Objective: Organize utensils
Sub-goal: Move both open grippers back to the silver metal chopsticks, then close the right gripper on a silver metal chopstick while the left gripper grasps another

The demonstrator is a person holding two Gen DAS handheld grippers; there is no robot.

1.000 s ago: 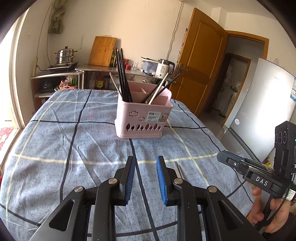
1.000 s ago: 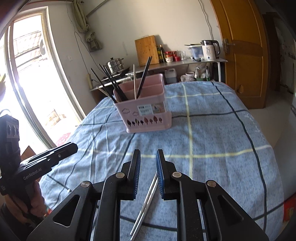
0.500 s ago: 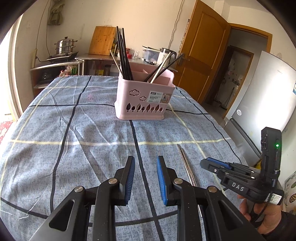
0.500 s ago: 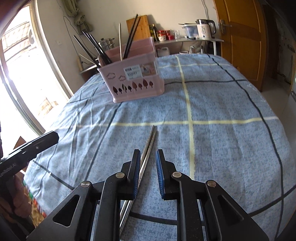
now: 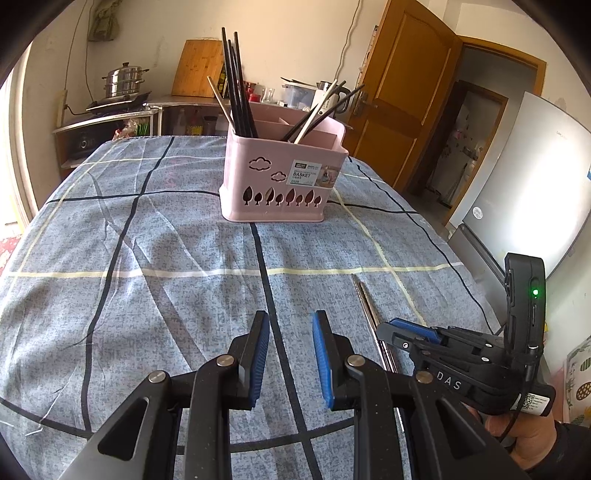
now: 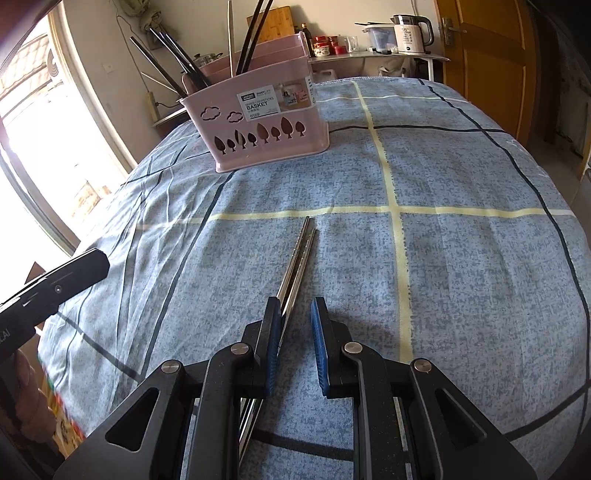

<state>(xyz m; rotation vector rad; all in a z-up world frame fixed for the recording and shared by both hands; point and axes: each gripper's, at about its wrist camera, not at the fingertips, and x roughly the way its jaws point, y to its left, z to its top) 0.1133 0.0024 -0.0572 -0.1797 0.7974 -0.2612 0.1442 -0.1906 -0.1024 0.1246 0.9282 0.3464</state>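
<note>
A pair of metal chopsticks (image 6: pixel 300 254) lies on the blue checked tablecloth; it also shows in the left wrist view (image 5: pixel 369 310). My right gripper (image 6: pixel 293 314) is open and low over the chopsticks' near part, with the left finger's inner edge against them. It appears in the left wrist view (image 5: pixel 391 330) over the chopsticks. My left gripper (image 5: pixel 288 325) is open and empty above the cloth, left of the chopsticks. The pink utensil basket (image 5: pixel 284 177) stands farther back, holding several black and pale chopsticks (image 5: pixel 236 85); it shows in the right wrist view (image 6: pixel 258 122).
The table edge falls away on the right toward a grey fridge (image 5: pixel 524 192) and a wooden door (image 5: pixel 399 92). A counter with a pot (image 5: pixel 122 81), cutting board and kettle (image 6: pixel 408 29) stands behind the table. A bright window (image 6: pixel 40 122) is on the left.
My right gripper has lowered and moved forward along the chopsticks, which now reach in between its fingers. Both views have come closer to the basket. My left gripper stays open.
</note>
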